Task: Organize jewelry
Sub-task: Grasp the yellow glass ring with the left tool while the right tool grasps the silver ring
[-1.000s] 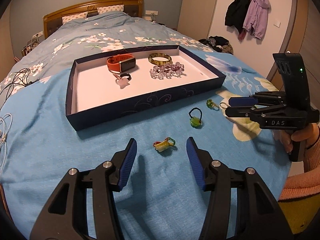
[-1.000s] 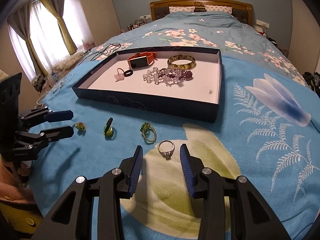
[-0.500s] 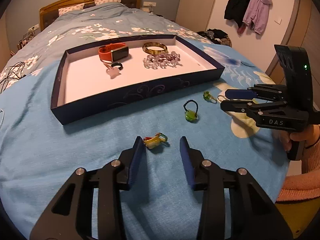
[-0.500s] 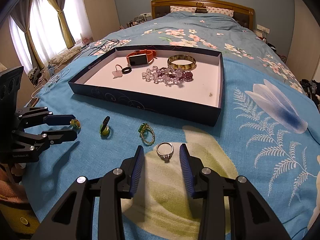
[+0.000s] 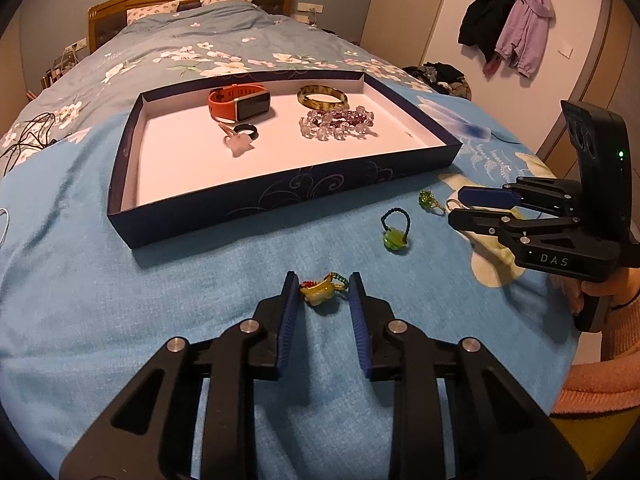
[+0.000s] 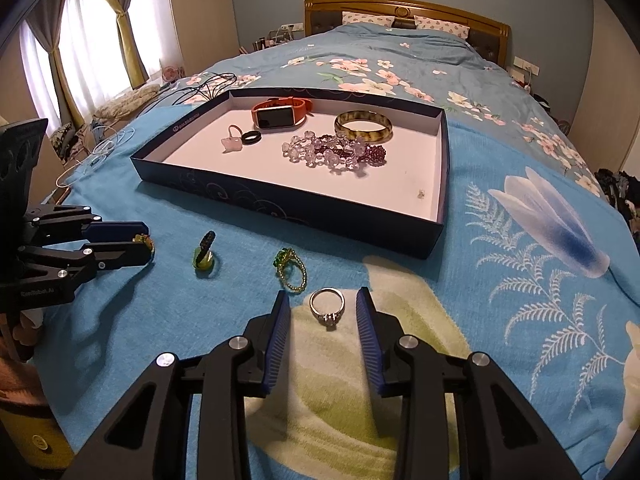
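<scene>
Both grippers are closing in to pick up: the left gripper (image 5: pixel 323 294), fingers narrowing around the yellow charm (image 5: pixel 318 291) at lower centre, not yet clamped; the right gripper (image 6: pixel 323 312), fingers open, straddling the silver ring (image 6: pixel 327 307) on the bed (image 6: pixel 520 280). Next: pinch firmly, then carry to the tray (image 5: pixel 280 194) above.

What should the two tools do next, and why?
Probably finish closing. The left tool has been closing around the yellow charm, the right tool around the silver ring; both still lie on the blanket, with gaps beside the pads.

Black tool (image 5: pixel 322 292), blue pads (image 5: pixel 287 320)
</scene>
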Demonstrator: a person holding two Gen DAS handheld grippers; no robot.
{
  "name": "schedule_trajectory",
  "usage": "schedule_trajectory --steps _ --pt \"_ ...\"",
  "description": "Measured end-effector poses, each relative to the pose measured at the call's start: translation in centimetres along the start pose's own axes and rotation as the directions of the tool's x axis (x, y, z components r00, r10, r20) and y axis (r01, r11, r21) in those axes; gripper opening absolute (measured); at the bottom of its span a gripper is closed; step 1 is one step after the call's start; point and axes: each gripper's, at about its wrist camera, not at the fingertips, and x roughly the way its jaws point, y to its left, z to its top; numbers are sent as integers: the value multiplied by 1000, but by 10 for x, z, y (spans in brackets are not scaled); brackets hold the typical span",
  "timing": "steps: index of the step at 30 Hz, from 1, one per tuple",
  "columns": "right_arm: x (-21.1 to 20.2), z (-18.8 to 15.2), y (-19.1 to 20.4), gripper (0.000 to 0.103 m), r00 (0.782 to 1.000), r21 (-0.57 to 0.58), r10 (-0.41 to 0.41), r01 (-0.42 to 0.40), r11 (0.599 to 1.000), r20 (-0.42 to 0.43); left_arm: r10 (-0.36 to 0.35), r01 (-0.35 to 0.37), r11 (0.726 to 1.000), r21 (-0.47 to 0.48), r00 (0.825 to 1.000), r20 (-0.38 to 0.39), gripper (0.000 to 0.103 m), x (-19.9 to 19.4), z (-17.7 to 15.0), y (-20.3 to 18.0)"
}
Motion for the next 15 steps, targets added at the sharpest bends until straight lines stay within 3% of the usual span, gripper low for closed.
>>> schedule_trajectory --steps 5,15 --pt "0 1 1 16 1000 -15 3 -3 1000 0 -7 7 1000 -12 1000 1 24 0 0 2" --pt "-9 -1 -1 16 999 4 12 -12 1000 36 7 -7 1000 -11 1000 16 19 -3 -1 2"
